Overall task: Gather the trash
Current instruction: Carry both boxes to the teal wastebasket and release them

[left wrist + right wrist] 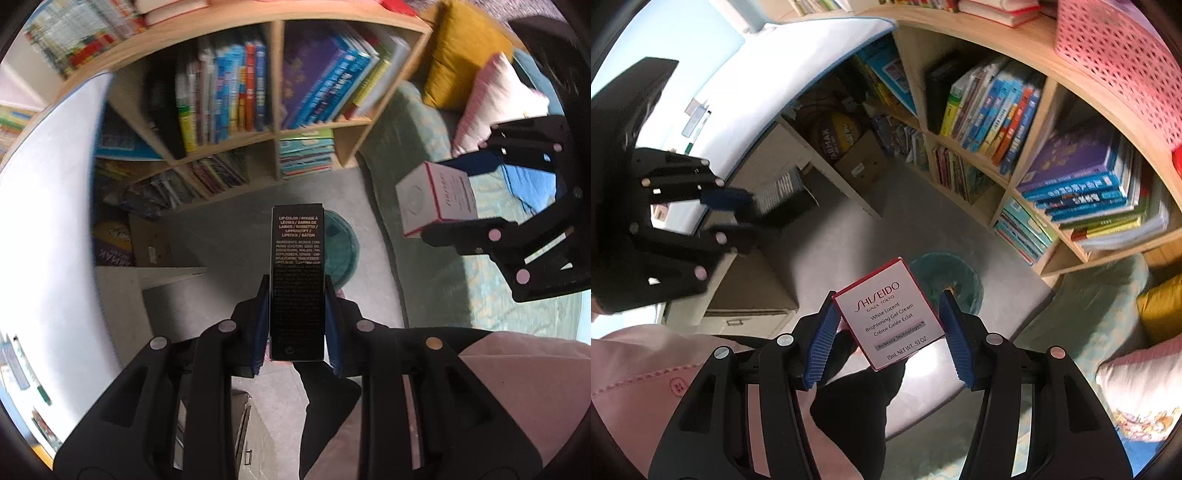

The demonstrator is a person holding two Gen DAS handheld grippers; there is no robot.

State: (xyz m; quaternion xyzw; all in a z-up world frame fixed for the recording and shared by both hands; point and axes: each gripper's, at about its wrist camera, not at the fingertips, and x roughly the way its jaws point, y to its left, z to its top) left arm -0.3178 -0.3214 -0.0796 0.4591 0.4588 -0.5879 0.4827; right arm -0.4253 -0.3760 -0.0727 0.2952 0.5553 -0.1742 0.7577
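Hovering above the teal bin on the floor, both hands are carrying trash — left fingers pinching the black lipstick box lengthwise, right fingers clamping the white cream box — the bin lying straight ahead and below each.

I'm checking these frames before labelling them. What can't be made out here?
- Teal bin, left wrist view: mostly hidden behind the black lipstick box.
- Bin's contents, right wrist view: blocked by the white cream box.
- Book spines: too blurred to read.

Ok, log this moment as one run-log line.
left tongs: shut on black box | right tongs: shut on white box | bin: below
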